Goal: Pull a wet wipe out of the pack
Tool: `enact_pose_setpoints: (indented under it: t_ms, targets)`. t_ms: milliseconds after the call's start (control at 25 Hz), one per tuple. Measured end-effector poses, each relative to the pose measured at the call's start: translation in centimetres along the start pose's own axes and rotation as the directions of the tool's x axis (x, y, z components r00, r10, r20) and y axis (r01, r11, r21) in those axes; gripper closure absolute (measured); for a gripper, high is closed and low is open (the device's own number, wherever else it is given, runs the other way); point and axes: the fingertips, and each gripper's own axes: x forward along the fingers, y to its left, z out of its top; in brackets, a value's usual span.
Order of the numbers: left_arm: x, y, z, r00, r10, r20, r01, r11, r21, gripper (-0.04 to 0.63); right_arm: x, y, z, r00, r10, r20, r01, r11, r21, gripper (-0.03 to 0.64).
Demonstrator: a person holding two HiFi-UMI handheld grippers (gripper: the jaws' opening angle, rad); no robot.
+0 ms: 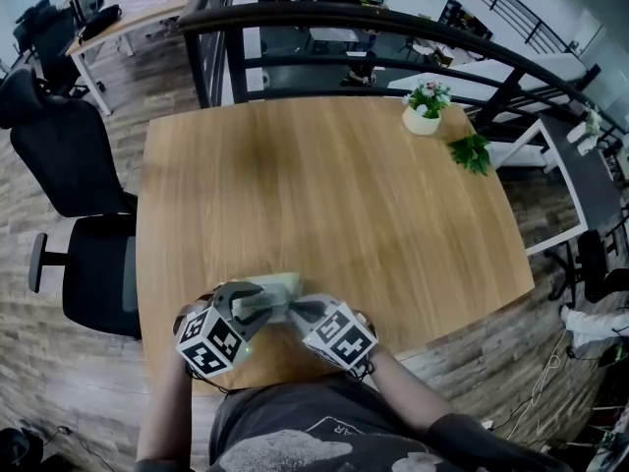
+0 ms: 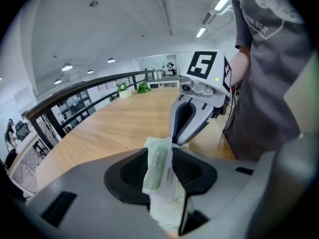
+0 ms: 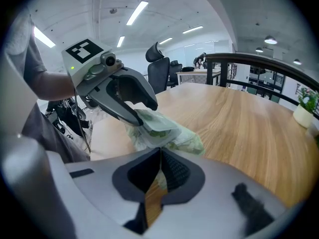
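A pale green wet wipe pack lies at the near edge of the wooden table, between my two grippers. My left gripper comes in from the left. In the left gripper view its pads press on the pack's raised lid flap, which stands upright between them. My right gripper comes in from the right, its tips pinched together on the pack's far edge. In the right gripper view the crumpled pack sits just beyond the shut jaws, with the left gripper clamped over its flap.
A small white pot of flowers and a green sprig stand at the table's far right corner. A black office chair is at the left. A dark railing runs behind the table. My torso is right at the near edge.
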Motion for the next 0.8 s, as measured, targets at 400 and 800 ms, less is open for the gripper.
enact_pose_setpoints:
  t_ms: [400,800]
  targets:
    - [-1.8,6.2,-0.6,0.929,0.371,0.015,-0.369,0.927,-0.064,0.469,0.0,0.0,0.0,1.0,0.004,-0.003,-0.004,1.0,0.002,0.589]
    - [-0.4,10.2,-3.5,0.857,0.491,-0.155,-0.514,0.835,-0.197,0.469,0.0,0.1,-0.1,1.0,0.014,-0.013,-0.014,1.0,0.004,0.588]
